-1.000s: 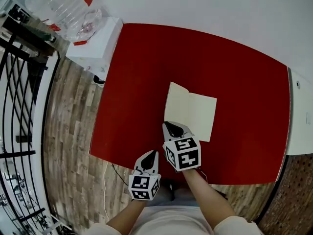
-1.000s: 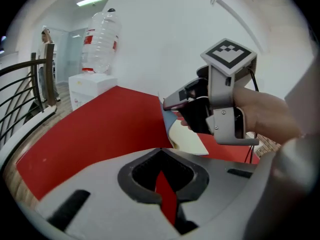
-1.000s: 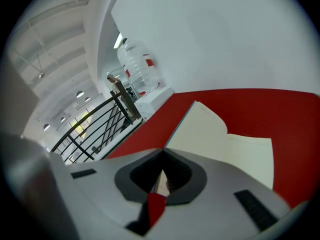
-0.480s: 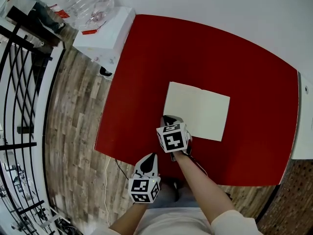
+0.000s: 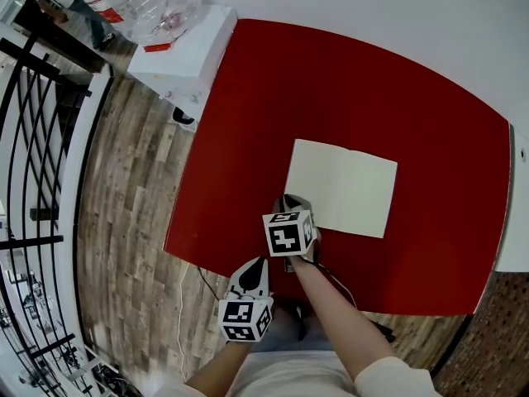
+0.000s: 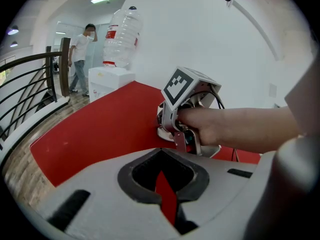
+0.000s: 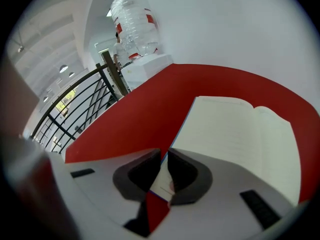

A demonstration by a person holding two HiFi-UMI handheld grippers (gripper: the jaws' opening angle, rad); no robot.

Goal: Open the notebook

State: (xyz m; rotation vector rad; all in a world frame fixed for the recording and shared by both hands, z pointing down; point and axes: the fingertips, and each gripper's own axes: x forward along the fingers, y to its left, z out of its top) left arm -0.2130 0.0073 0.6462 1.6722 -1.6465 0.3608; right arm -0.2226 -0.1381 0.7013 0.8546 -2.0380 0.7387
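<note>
The notebook (image 5: 340,187) now lies open and flat on the red tabletop (image 5: 248,122); a second ago its left leaf stood raised. My right gripper (image 5: 287,203) has sunk to the near left corner. Its fingers have just been opening, leaving a narrow gap with the leaf's corner loose between them. My left gripper (image 5: 257,263) hangs by the near edge as before, fingers together and empty.

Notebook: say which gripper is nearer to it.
Right. The right gripper is at the notebook's near left corner, that corner between its jaws, which have just been opening. The left gripper hangs back at the table's near edge.
</note>
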